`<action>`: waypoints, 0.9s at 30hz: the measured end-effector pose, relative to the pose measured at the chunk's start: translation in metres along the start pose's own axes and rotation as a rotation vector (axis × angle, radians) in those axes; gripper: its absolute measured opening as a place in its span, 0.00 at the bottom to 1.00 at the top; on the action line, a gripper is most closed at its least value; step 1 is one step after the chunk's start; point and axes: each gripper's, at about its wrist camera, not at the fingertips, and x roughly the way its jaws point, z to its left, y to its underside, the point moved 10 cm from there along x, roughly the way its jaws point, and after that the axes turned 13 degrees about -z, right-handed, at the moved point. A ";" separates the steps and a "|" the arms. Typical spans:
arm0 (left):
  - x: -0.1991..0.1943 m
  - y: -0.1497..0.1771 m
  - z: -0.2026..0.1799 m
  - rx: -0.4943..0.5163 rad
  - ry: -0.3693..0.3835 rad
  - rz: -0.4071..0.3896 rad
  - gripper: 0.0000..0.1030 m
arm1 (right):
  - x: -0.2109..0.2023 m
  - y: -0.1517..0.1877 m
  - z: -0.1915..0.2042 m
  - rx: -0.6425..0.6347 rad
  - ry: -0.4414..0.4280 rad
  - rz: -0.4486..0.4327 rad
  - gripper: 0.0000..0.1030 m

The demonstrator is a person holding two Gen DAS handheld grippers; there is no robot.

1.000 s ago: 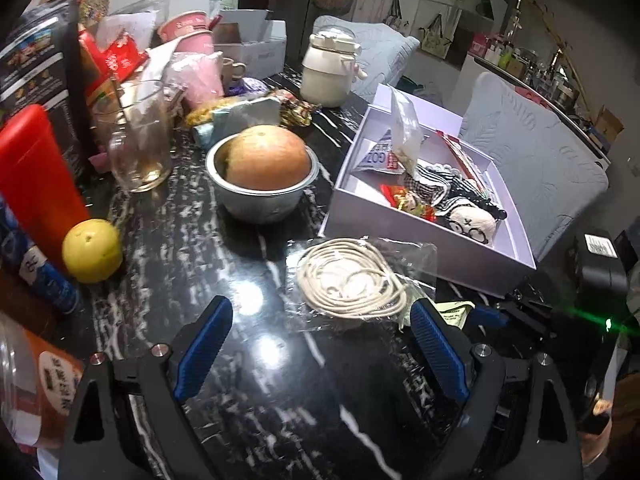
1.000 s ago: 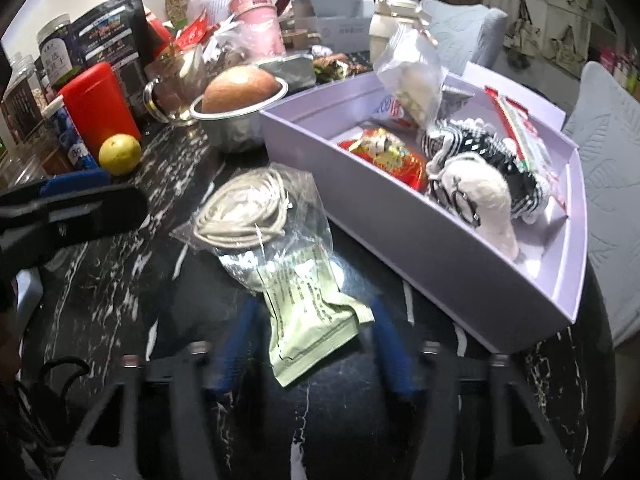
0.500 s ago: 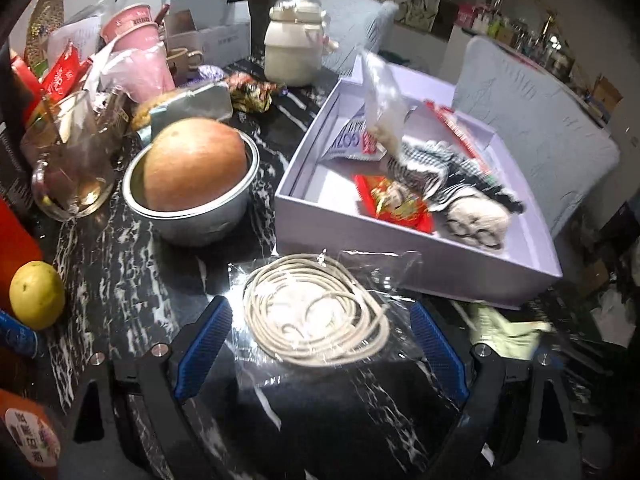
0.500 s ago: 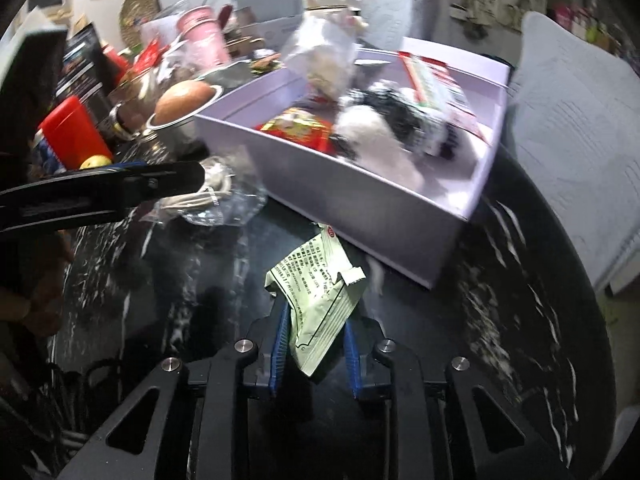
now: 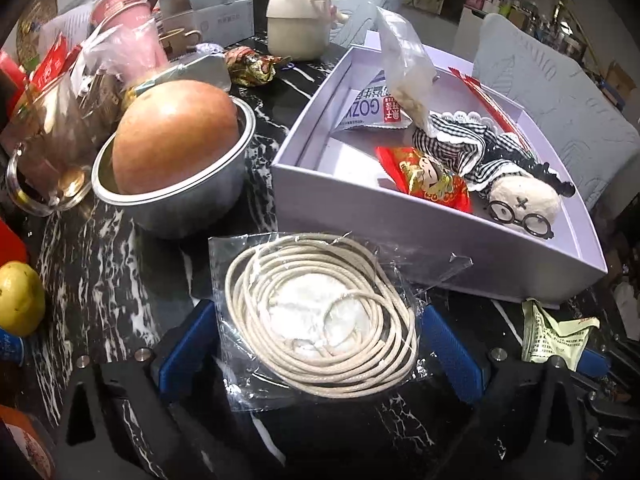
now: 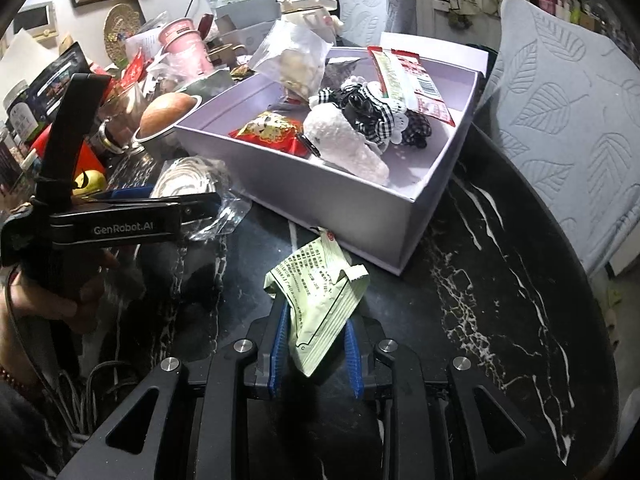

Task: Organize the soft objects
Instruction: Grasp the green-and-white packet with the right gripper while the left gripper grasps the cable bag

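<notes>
My right claw [image 6: 316,350] pinches a crumpled pale-green packet [image 6: 320,294] just before the lavender box [image 6: 344,196]. My left claw [image 5: 316,354] gapes wide around a clear bag of coiled cream cord [image 5: 320,316] on the marbled black surface [image 5: 100,260], beside that box.

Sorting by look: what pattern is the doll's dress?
Black-and-white gingham check, clearest in the left wrist view.

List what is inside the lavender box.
Lavender box holds a checkered doll, red candy packet, white sachet, clear bag and red-striped packet. Anything beneath them is hidden.
</notes>
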 end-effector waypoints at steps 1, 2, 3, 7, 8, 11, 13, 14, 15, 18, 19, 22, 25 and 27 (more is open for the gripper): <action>0.000 0.000 0.000 0.001 0.001 0.000 1.00 | 0.000 0.000 0.000 0.000 -0.001 -0.001 0.25; 0.000 0.000 0.000 0.000 0.005 -0.004 1.00 | -0.001 0.000 -0.001 -0.001 -0.002 -0.002 0.26; 0.000 0.000 0.000 0.002 0.006 -0.009 1.00 | -0.001 0.000 -0.001 0.000 -0.003 -0.003 0.26; -0.009 0.005 -0.003 0.021 -0.002 -0.034 0.88 | 0.001 -0.001 0.002 -0.021 -0.006 -0.009 0.26; -0.012 0.006 -0.004 0.026 0.001 -0.042 0.81 | 0.001 -0.001 0.004 -0.030 -0.006 -0.010 0.26; -0.019 0.008 -0.008 0.031 0.017 -0.059 0.71 | 0.001 0.000 0.006 -0.029 -0.012 -0.014 0.22; -0.022 0.009 -0.011 0.031 0.026 -0.059 0.66 | -0.001 0.001 0.006 -0.019 -0.016 -0.016 0.19; -0.025 0.011 -0.013 0.026 0.040 -0.057 0.64 | -0.002 0.002 0.005 -0.019 -0.013 -0.016 0.18; -0.027 0.012 -0.016 0.019 0.054 -0.055 0.63 | -0.005 0.003 0.005 -0.015 -0.009 -0.021 0.18; -0.035 0.019 -0.025 0.023 0.082 -0.050 0.61 | -0.011 0.006 0.003 0.005 -0.005 -0.025 0.16; -0.037 0.019 -0.027 0.027 0.086 -0.050 0.61 | -0.012 0.007 0.002 0.012 -0.003 -0.026 0.16; -0.053 0.023 -0.036 0.039 0.096 -0.072 0.61 | -0.023 0.012 0.001 0.029 0.004 -0.036 0.16; -0.069 0.027 -0.045 0.052 0.114 -0.085 0.61 | -0.033 0.016 0.002 0.033 0.013 -0.047 0.16; -0.079 0.029 -0.050 0.059 0.133 -0.089 0.61 | -0.040 0.020 0.005 0.039 0.008 -0.051 0.16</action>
